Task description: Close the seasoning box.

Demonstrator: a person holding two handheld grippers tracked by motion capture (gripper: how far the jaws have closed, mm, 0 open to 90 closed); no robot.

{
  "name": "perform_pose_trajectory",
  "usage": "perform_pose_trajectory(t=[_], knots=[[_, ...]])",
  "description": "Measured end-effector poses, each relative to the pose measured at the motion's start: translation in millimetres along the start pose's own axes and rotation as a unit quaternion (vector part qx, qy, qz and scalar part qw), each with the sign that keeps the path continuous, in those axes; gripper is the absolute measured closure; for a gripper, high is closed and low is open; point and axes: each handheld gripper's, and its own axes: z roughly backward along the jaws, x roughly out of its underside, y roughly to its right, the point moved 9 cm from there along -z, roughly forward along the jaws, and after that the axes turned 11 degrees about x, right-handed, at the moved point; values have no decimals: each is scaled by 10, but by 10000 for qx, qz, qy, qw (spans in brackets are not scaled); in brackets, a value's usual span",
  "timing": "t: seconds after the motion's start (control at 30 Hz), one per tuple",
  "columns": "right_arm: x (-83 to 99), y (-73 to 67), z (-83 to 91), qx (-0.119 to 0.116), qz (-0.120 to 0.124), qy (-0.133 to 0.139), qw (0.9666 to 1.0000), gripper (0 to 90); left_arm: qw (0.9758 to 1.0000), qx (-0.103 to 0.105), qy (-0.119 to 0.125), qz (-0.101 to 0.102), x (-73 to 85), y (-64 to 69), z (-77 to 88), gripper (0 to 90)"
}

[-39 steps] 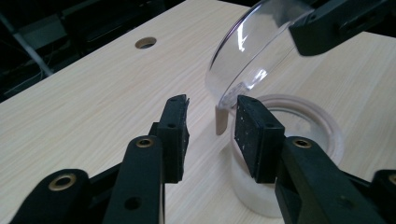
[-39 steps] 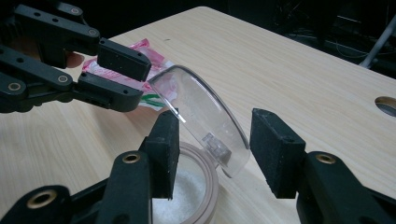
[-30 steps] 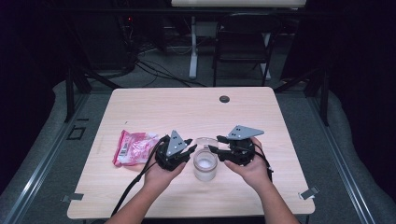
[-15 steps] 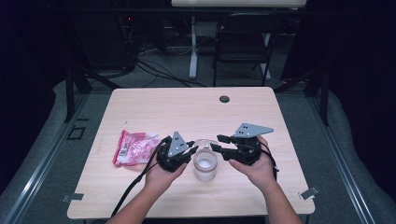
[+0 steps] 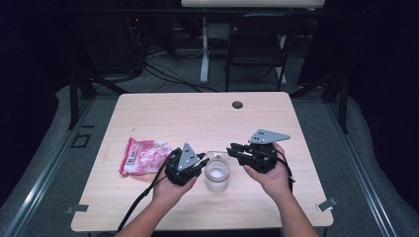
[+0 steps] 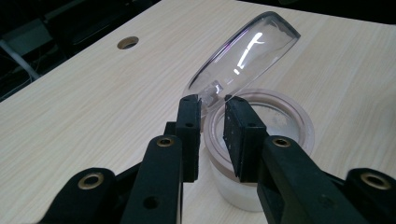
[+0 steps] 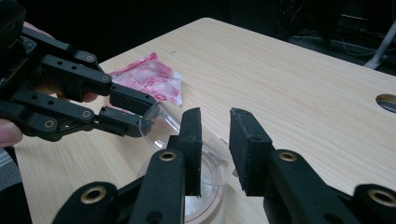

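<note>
The right tool point(image 5: 236, 149) has just been closing, nothing between its jaws; the left tool point(image 5: 201, 163) grips the clear lid point(image 6: 243, 58) of the jar point(image 5: 217, 174), whose base is cut off.

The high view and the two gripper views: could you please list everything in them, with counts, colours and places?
Clear round plastic jar: one, whitish inside, near table edge, between the tools.
Clear hinged plastic lid: one, transparent, tilted up off the jar, its tab between the left tool's pads.
Pink crinkled plastic packet: one, pink and white, left of the jar.
Light wooden table: one, pale wood, with a round cable hole at its far edge.
Dark folding chair: one, behind the table.
Left tool: one, black, shut on the lid's tab.
Right tool: one, black, over the jar's rim, jaws just closing, gripping nothing.
</note>
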Motion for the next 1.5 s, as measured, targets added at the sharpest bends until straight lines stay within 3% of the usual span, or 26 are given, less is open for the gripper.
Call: perform_pose_trajectory(t=[0.9, 1.5], knots=[[197, -117, -174, -248, 277, -489, 9981, 724, 9996, 180, -175, 105, 258, 127, -33, 753], [200, -123, -185, -217, 294, -497, 9981, 701, 9989, 239, -388, 133, 415, 144, -47, 748]])
